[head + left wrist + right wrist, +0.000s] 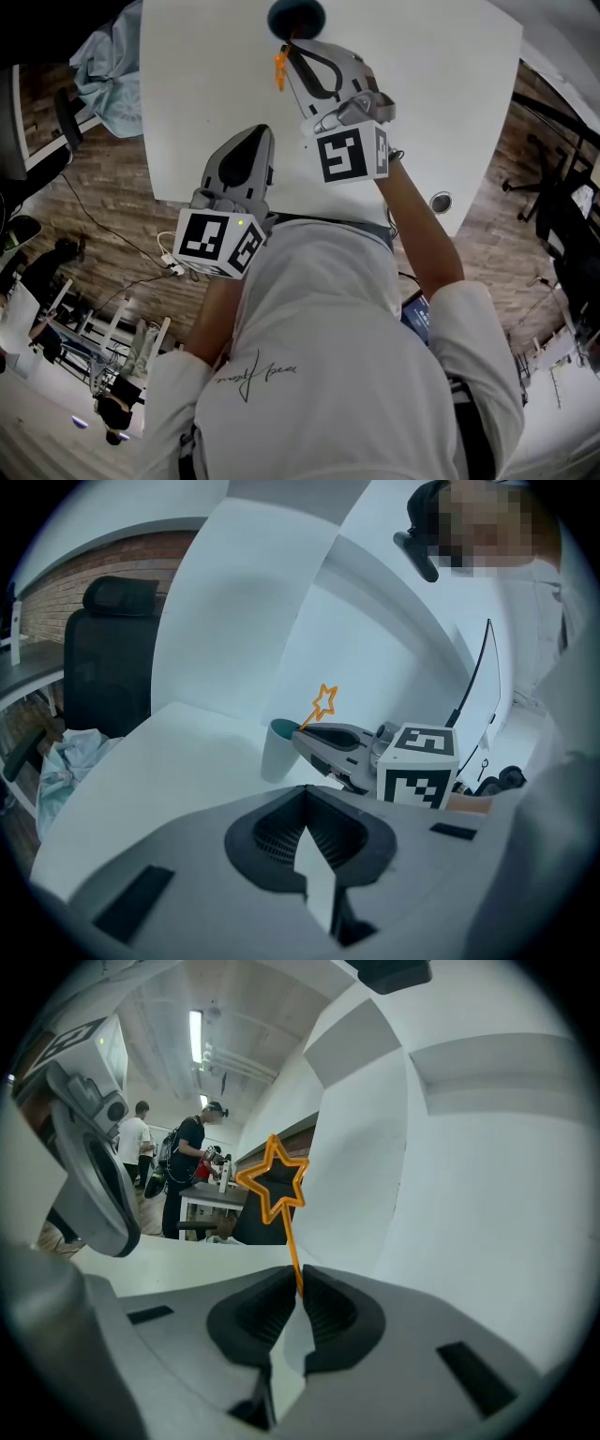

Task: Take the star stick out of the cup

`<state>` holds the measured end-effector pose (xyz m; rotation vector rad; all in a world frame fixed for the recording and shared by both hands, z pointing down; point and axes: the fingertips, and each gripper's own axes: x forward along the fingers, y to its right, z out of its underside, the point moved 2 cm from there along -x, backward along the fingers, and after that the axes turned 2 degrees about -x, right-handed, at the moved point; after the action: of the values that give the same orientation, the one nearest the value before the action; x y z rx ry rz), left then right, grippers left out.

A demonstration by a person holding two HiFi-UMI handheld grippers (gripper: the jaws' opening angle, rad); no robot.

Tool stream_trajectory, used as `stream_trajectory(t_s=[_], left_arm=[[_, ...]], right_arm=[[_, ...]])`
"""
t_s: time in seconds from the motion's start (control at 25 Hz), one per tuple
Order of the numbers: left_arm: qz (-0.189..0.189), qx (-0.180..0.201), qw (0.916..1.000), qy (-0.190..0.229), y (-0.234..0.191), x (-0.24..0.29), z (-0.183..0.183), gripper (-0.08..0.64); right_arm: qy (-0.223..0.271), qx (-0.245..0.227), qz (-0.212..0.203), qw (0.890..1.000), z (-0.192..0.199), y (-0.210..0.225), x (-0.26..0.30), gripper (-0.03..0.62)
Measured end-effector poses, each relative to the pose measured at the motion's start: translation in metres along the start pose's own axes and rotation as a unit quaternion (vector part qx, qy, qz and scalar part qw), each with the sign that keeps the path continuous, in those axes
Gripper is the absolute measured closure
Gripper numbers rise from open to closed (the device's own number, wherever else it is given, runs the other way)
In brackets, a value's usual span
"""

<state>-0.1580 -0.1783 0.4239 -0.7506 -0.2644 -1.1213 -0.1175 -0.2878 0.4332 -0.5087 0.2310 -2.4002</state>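
Observation:
A white cup [278, 752] with a dark teal inside [296, 17] stands upright at the far side of the white table [441, 84]. From its rim an orange star stick [324, 701] slants up, star on top. My right gripper [298, 1283] is shut on the thin shaft just below the star [273, 1182], and its tips [292, 52] sit at the cup's rim. The stick's lower end is hidden. My left gripper [258, 131] rests lower on the table, short of the cup, shut [305, 794] with nothing in it.
A crumpled pale cloth [108, 75] lies off the table's left edge beside a black office chair [108, 658]. A round cable grommet [441, 201] sits near the table's right front corner. People stand far behind at desks [187, 1166].

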Motion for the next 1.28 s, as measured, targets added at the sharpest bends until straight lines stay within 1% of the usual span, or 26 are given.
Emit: stream_trajectory(t_s=[0.56,0.84,1.28], left_arm=[[0.003,-0.002,0.9999,0.012,-0.002,-0.007,-0.002,0.557],[0.006,-0.003,0.9998,0.019,0.001,-0.01,-0.004,0.557],[0.012,-0.002,0.9994,0.032,0.006,-0.016,-0.005,0.557]], right_arm=[[0.001,-0.005,0.014,1.0,-0.007,0.0,-0.004,0.568],[-0.002,0.002,0.022,1.0,-0.01,0.006,-0.009,0.568],[0.008,0.007,0.034,0.999,-0.023,0.01,-0.023,0.568]])
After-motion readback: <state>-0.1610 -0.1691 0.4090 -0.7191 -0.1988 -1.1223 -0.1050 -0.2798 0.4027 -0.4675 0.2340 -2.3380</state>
